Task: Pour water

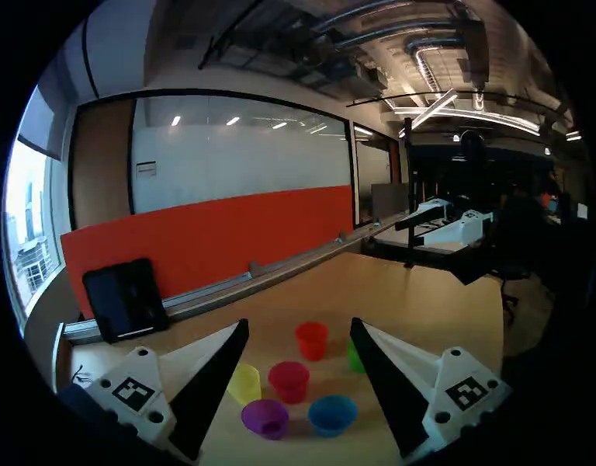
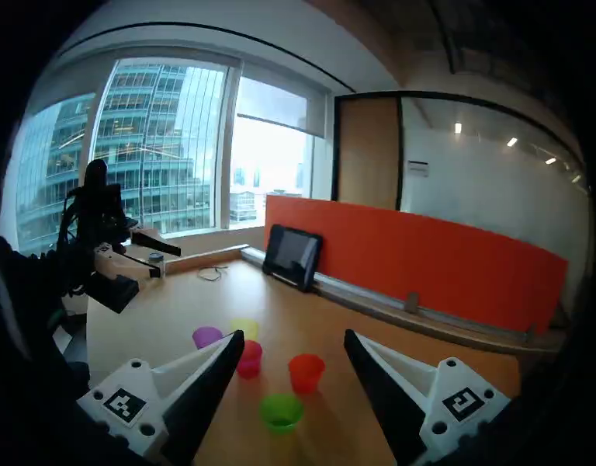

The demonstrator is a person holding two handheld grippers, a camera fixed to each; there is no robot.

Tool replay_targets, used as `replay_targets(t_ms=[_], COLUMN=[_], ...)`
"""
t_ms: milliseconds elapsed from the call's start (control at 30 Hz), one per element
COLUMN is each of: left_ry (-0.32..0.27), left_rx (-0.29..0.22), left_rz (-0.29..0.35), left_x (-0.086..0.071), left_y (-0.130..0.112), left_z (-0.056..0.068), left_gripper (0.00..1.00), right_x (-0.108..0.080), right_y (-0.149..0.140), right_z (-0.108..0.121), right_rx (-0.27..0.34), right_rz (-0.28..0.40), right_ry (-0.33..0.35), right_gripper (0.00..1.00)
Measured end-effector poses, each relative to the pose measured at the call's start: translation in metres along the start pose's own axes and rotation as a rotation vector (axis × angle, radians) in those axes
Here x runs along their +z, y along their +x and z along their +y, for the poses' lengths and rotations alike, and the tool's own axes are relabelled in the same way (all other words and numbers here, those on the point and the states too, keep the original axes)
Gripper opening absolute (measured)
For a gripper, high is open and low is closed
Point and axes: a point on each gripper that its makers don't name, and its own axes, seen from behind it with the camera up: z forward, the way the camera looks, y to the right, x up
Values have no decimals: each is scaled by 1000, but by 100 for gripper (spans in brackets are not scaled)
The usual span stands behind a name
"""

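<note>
While the left tool (image 1: pixel 297 321) hangs over the tabletop (image 1: pixel 422 303) with jaws spread and empty, the purple cup (image 1: pixel 265 418) and blue cup (image 1: pixel 332 414) sit nearest below it, then the yellow cup (image 1: pixel 244 383) and pink cup (image 1: pixel 289 380), the red cup (image 1: pixel 311 340) farthest. The right tool (image 2: pixel 292 333), likewise apart and empty, has the green cup (image 2: pixel 281 410) closest. All look small, light and thin-walled, likely to flex or tip; take one mid-wall, gently. Whether any holds water, I cannot tell.
</note>
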Motion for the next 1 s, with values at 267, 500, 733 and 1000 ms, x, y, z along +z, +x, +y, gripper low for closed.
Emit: replay_targets(t_ms=[267, 500, 733, 1000], left_ry=[-17, -11, -36, -50], left_rx=[16, 52, 47, 24], left_rz=[-55, -101, -141, -177], left_x=[8, 17, 24, 29], left_y=[-35, -65, -92, -121], left_z=[10, 14, 26, 35], left_gripper=[98, 97, 97, 97], right_x=[8, 16, 23, 31], right_y=[-32, -57, -86, -117], right_z=[-1, 2, 7, 7], right_rx=[-14, -24, -33, -30], right_rz=[-57, -94, -138, -180], right_ry=[16, 20, 13, 28], right_gripper=[100, 100, 100, 100])
